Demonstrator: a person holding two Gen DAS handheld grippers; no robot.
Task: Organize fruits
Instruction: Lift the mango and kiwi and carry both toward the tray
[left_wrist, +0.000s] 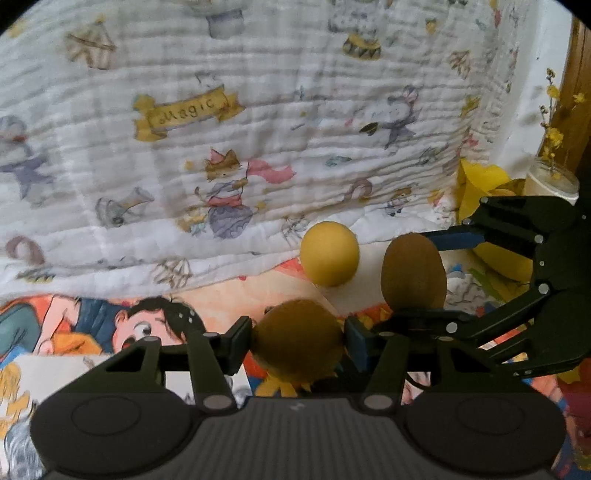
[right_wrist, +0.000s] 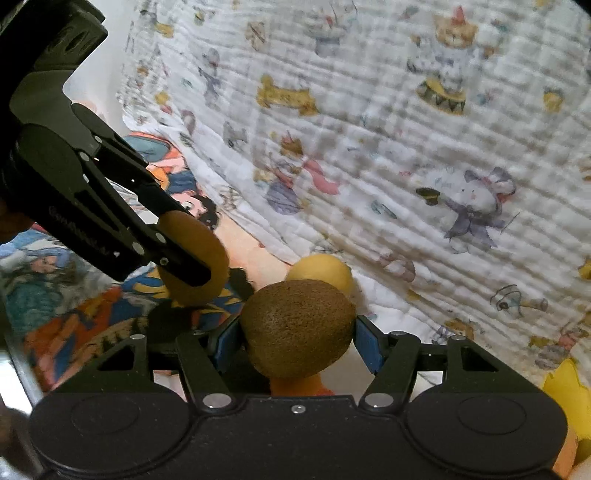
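Observation:
In the left wrist view my left gripper (left_wrist: 297, 341) is shut on a brown kiwi (left_wrist: 299, 350), its blue pads pressing both sides. To the right, my right gripper (left_wrist: 424, 277) is shut on a second kiwi (left_wrist: 413, 273), held upright. A round yellow fruit (left_wrist: 328, 253) lies on the table just behind and between them. In the right wrist view the right gripper (right_wrist: 297, 339) clamps its kiwi (right_wrist: 299, 325), and the left gripper (right_wrist: 188, 247) comes in from the upper left with its kiwi (right_wrist: 207, 258). The yellow fruit (right_wrist: 325, 271) peeks out behind.
A white cloth (left_wrist: 258, 129) printed with animals hangs close behind the fruits. A bright cartoon-printed cover (left_wrist: 92, 325) lies on the table. At the right stand a yellow paper wrap (left_wrist: 480, 184) and a glass jar (left_wrist: 552, 181) of yellow flowers. An orange object (right_wrist: 295, 386) sits below the right gripper's kiwi.

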